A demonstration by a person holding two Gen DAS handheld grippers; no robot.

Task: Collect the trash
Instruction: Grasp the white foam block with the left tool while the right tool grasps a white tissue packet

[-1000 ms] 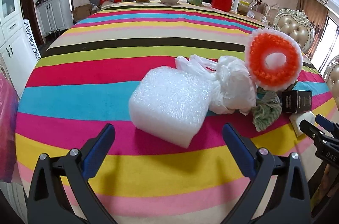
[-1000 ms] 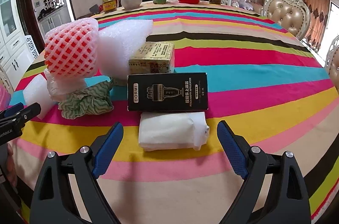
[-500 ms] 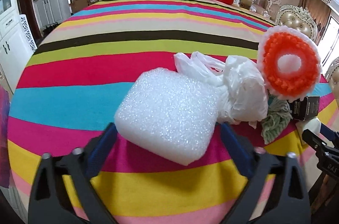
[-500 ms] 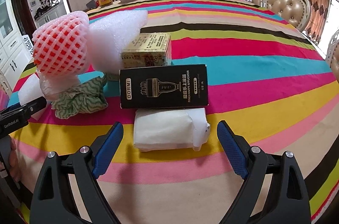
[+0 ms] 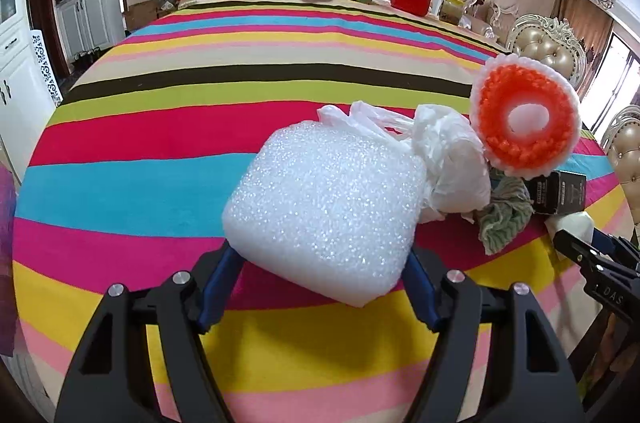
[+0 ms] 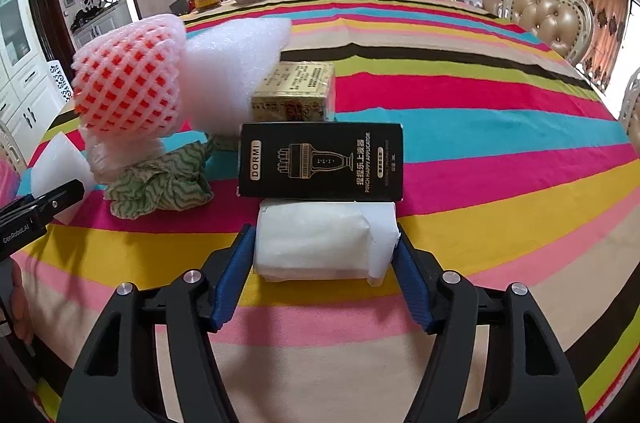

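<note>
Between each gripper's just-closing fingers sits trash: left point(image 5: 320, 275) grasps foam block point(image 5: 324, 211), right point(image 6: 326, 255) white packet point(image 6: 324, 241).

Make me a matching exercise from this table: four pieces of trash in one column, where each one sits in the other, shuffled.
Things:
1. bubble-wrap block
2. white wrapped packet
3. black box
4. gold box

Places:
A. directly behind the white packet
B. between the right gripper's fingers
C. behind the black box
D. between the left gripper's fingers

Pairs: 1-D, 2-B, 3-A, 4-C

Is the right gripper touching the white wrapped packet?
Touching. The right wrist view shows the right gripper with both blue pads against the ends of the white wrapped packet, jaws just closing.
</note>
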